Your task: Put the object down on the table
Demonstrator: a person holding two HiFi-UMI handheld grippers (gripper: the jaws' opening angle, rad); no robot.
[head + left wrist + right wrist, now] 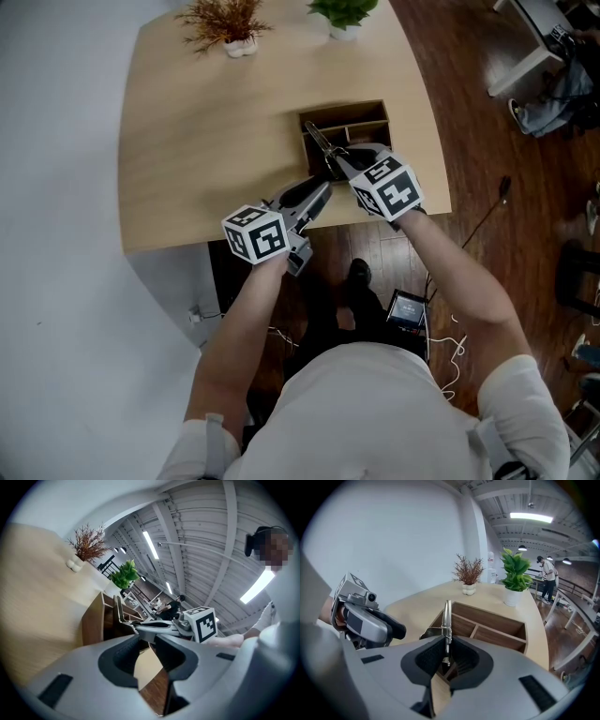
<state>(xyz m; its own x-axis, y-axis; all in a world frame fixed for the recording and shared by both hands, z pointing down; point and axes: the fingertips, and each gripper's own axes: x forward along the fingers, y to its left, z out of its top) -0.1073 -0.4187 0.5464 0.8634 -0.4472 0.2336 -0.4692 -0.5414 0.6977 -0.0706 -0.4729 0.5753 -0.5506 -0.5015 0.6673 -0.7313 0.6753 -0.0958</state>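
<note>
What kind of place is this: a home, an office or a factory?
Probably an open office in an industrial hall: a ribbed metal ceiling with strip lights, a wooden table with potted plants, and a person standing beyond.

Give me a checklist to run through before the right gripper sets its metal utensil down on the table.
1. Grip: the right gripper is shut on the thin metal utensil. Ok.
2. Utensil over bare table: in the head view its tip points over the wooden box. Not ok.
3. Free landing spot: the table is bare to the left of the box. Ok.
4. Utensil clear of the box walls: cannot tell.
5. Left gripper free: its jaws are apart with nothing between them, and it sits at the near table edge. Ok.
6. Plants out of the way: the dried plant and the green plant stand at the far edge. Ok.
</note>
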